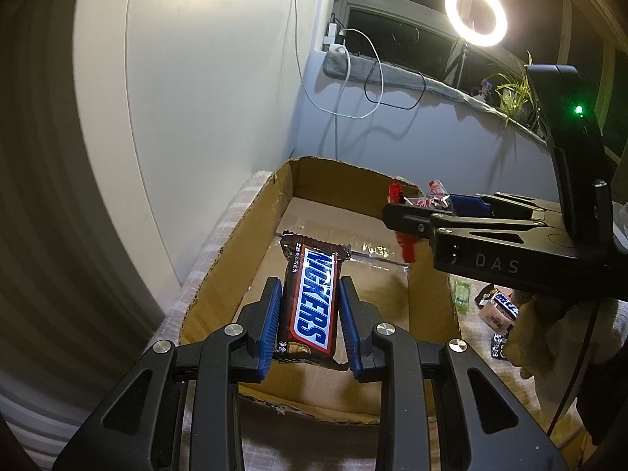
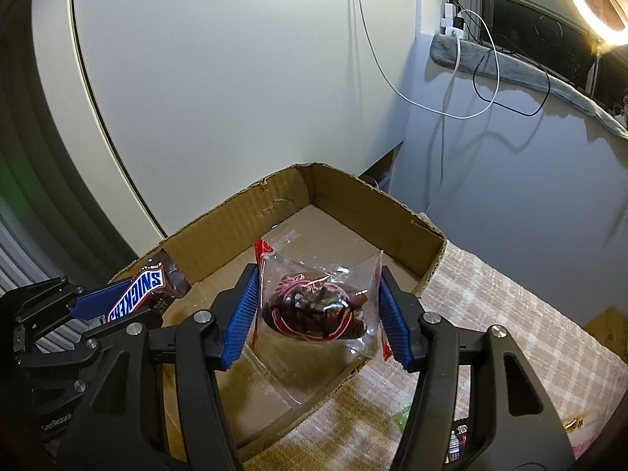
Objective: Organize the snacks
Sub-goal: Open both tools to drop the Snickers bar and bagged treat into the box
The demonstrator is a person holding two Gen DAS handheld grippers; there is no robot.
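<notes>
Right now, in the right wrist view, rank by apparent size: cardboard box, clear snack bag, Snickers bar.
1. cardboard box, clearly largest.
2. clear snack bag, between the right gripper's pads.
3. Snickers bar, partly hidden by the left gripper, so its ranking is unsure.

Snickers bar (image 1: 310, 298) above cardboard box (image 1: 219, 259)

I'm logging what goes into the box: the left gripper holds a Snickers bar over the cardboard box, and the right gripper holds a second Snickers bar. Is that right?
Not quite. The left gripper does hold the Snickers bar over the cardboard box, but the right gripper has a clear packet with red trim holding something dark between its jaws, as the right wrist view shows.
</notes>
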